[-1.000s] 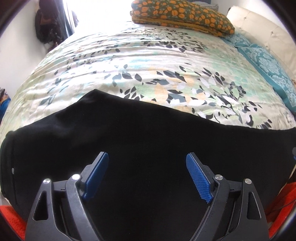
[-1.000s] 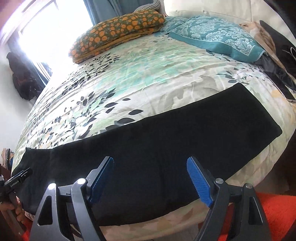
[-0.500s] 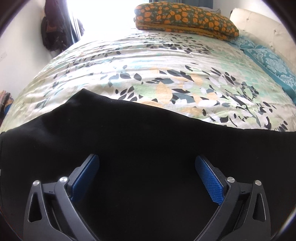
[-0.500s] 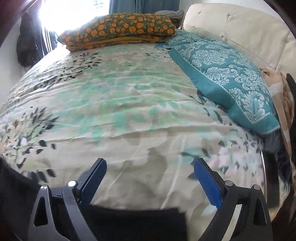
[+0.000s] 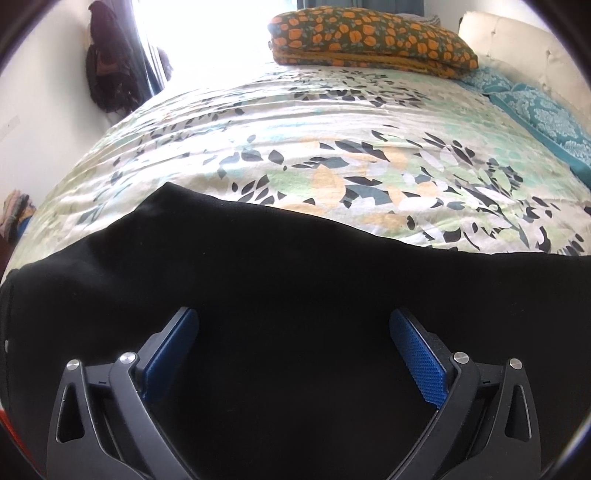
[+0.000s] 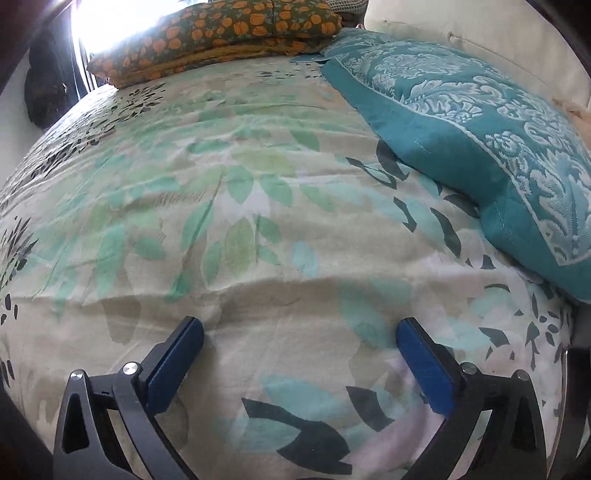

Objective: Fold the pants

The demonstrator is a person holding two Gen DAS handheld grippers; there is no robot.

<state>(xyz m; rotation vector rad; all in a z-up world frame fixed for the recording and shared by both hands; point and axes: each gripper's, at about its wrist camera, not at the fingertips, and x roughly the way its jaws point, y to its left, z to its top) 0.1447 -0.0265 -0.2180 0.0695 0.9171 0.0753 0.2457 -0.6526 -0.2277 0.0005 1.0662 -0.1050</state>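
Where the bed fills nearly all of both views, its leaf-printed cover in cream, green, teal and dark grey lies lightly creased, brightest toward the window glare at the top of the left wrist frame. A white wall stands at the upper left of that frame, with a dark bag or garment hanging against it beside a dark curtain edge. At the upper right a cream padded headboard runs along the bed's far side.

Across the whole lower half of the left wrist frame the black pants lie spread flat on the cover, their upper edge running from a rounded corner at centre left down to the right border. No part of them shows in the right wrist view.

A teal damask pillow lies along the right side of the right wrist frame, and a folded orange-flowered blanket sits at top centre by the window.

Over the pants, the left gripper stands at its widest, nothing between its blue pads. Above bare cover at the bottom of its frame, the right gripper has its jaws opening, with nothing between them.
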